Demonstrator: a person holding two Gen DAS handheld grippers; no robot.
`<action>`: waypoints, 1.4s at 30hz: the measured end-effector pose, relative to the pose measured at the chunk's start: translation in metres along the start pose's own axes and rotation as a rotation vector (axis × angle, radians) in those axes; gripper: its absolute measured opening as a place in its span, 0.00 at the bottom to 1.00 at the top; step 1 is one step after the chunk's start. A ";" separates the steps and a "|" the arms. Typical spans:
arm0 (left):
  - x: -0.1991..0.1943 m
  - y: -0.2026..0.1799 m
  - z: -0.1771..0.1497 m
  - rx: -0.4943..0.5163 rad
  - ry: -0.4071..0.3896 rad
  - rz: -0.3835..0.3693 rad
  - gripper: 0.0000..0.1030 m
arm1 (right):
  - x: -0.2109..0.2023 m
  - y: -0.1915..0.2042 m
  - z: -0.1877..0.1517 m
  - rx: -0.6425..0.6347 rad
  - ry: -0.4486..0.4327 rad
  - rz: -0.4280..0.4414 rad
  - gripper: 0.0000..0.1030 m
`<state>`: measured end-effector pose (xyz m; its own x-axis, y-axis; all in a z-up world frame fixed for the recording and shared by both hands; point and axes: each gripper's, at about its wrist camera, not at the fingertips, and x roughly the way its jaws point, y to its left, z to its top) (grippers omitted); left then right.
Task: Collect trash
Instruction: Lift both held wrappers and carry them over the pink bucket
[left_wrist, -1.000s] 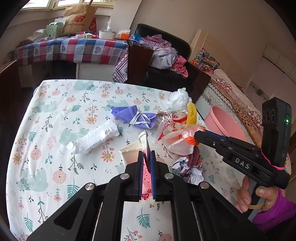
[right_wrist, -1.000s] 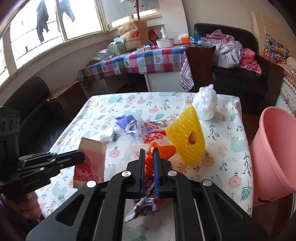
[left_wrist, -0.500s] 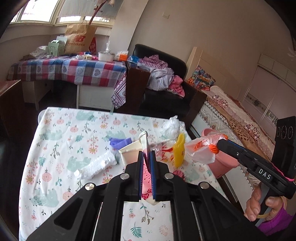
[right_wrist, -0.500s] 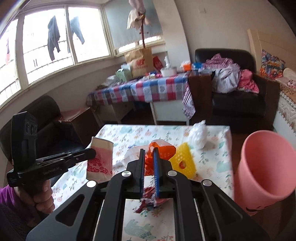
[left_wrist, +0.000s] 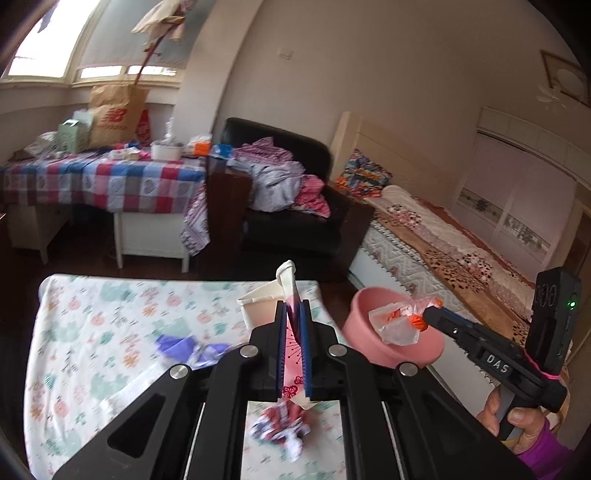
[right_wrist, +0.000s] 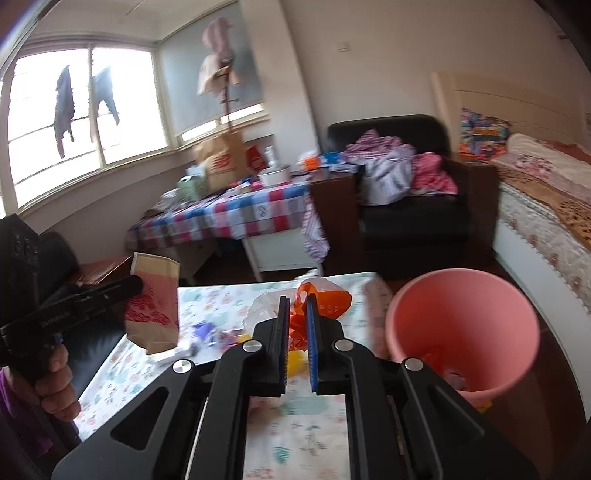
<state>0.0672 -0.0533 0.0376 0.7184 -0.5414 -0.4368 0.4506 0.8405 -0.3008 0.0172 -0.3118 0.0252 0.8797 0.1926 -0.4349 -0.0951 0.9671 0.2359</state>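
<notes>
**Two grippers, each holding trash above the table**

Both hand-held grippers are raised over the floral table (left_wrist: 92, 332), and each has its jaws closed on a piece of trash. The left hand-held gripper (left_wrist: 294, 325) pinches a flattened paper cup (left_wrist: 291, 291), cream with a pink and red print; the cup stands up between the blue pads, and in the right wrist view it hangs from the gripper tip to the left of the table edge. The right hand-held gripper (right_wrist: 298, 317) clamps a clear plastic bag (right_wrist: 328, 295) with orange print. From the left wrist view the bag sits at the gripper's tip directly in front of the mouth of the pink bin (right_wrist: 461, 325); whether it is over the opening or beside it cannot be told. The bin stands just beside the table, next to the bed (left_wrist: 443, 240), with some scraps in its bottom.

Left on the table are a purple wrapper (left_wrist: 184, 347), a crumpled paper wad (left_wrist: 284, 428) and something yellow (right_wrist: 295, 360), partly hidden behind the right gripper.
</notes>
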 end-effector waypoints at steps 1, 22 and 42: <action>0.005 -0.007 0.003 0.010 -0.001 -0.015 0.06 | -0.002 -0.008 0.000 0.012 -0.005 -0.018 0.09; 0.165 -0.134 0.004 0.152 0.132 -0.190 0.06 | 0.008 -0.127 -0.027 0.180 0.001 -0.256 0.09; 0.258 -0.154 -0.040 0.173 0.270 -0.163 0.06 | 0.036 -0.153 -0.057 0.216 0.072 -0.325 0.09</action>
<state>0.1623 -0.3235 -0.0624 0.4739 -0.6348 -0.6103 0.6476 0.7208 -0.2470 0.0367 -0.4434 -0.0763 0.8118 -0.0990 -0.5754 0.2900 0.9237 0.2502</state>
